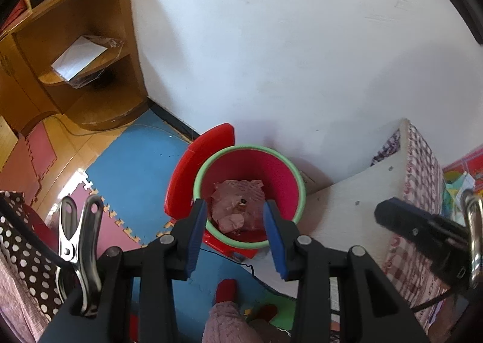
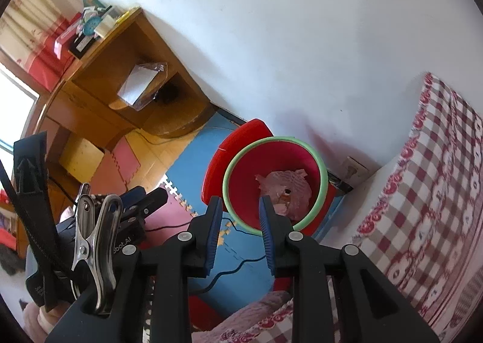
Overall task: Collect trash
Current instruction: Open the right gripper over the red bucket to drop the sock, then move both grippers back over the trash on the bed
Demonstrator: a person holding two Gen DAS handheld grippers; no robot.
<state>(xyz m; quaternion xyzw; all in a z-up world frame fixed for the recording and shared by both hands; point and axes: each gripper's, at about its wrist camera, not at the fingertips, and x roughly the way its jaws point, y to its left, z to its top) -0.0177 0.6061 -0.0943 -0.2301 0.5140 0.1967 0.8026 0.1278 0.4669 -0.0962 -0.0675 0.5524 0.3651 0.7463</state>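
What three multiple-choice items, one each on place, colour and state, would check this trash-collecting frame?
1. Where does the crumpled paper lie?
A. inside the red bin
B. on the blue mat
C. on the shelf

2. What colour is the bin's rim?
A. yellow
B. green
C. black

3. How does the right gripper stand?
A. shut on paper
B. holding a bottle
C. open and empty

Key:
1 A, the paper sits within the bin's walls.
2 B, a pale green ring tops the red wall.
3 C, its blue pads stand apart with nothing between.
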